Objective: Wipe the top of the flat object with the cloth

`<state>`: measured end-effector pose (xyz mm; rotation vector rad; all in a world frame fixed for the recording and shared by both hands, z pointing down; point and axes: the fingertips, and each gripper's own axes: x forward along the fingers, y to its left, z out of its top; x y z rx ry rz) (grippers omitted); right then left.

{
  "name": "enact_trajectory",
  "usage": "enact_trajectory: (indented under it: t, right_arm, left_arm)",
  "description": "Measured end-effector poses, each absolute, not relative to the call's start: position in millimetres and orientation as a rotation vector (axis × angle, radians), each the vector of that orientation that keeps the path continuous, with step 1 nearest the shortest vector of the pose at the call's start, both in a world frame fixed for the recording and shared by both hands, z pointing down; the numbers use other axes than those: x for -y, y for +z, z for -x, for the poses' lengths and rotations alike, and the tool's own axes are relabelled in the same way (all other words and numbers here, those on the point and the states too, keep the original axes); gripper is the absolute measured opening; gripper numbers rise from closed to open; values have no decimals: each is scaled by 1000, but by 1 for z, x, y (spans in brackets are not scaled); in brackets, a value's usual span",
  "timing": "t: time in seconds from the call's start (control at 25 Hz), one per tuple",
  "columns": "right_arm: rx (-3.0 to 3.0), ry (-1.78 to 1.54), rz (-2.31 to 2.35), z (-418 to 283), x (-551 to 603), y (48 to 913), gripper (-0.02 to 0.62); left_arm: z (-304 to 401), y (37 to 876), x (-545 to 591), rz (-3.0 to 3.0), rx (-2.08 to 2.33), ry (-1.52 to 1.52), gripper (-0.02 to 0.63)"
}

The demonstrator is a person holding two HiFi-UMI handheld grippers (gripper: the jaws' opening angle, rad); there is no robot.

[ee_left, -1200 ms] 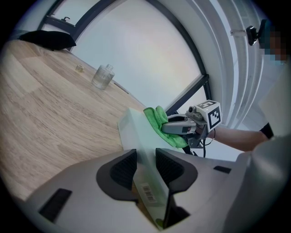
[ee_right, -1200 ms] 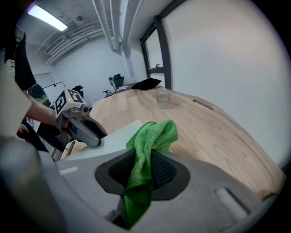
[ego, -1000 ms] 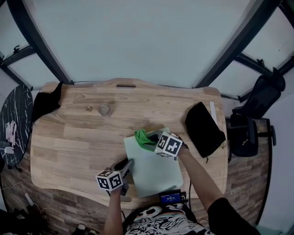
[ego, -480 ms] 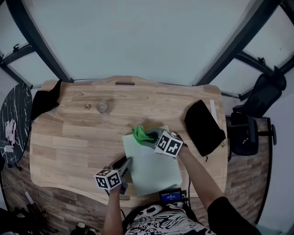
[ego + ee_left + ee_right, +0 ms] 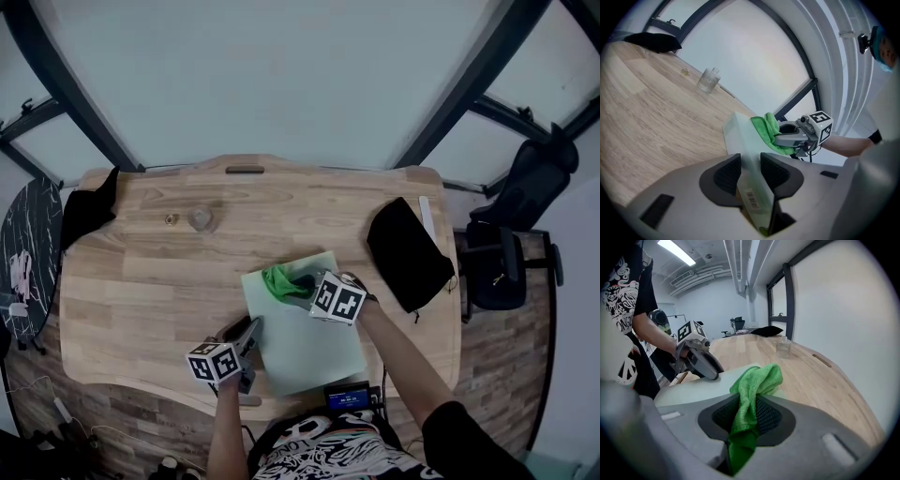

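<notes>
A pale green flat board (image 5: 305, 328) lies on the wooden table (image 5: 141, 281) near its front edge. My right gripper (image 5: 298, 286) is shut on a green cloth (image 5: 278, 279) that rests on the board's far left corner. In the right gripper view the cloth (image 5: 754, 385) hangs out between the jaws onto the board (image 5: 703, 385). My left gripper (image 5: 248, 335) is shut on the board's near left edge. In the left gripper view the board (image 5: 745, 150) runs between the jaws, with the cloth (image 5: 766, 131) at its far end.
A small clear glass (image 5: 200, 218) and a tiny round item (image 5: 170, 219) stand at the table's back left. A black pouch (image 5: 406, 253) lies at the right, a black cloth (image 5: 86, 208) at the left corner. A small device with a blue screen (image 5: 347, 398) sits at the front edge.
The right gripper has slid the green cloth leftward and away, toward the board's far left corner. The left gripper keeps its hold on the board's edge.
</notes>
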<state>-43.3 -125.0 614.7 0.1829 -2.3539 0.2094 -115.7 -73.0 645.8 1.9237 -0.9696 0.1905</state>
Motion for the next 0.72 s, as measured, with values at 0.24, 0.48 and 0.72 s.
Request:
enact_trajectory:
  t: [0.24,0.48,0.72]
  right_arm:
    - [2358,208,-145,41,102,616,89]
    - [2366,203,-135,38,85,616,89]
    - [2364,191,-116,36,67,618,89]
  left_arm:
    - [116,646,74,-1923,974,191,130]
    - [117,647,75,-1926,979,194,130]
    - [118,649,76,-1925,984,193,130]
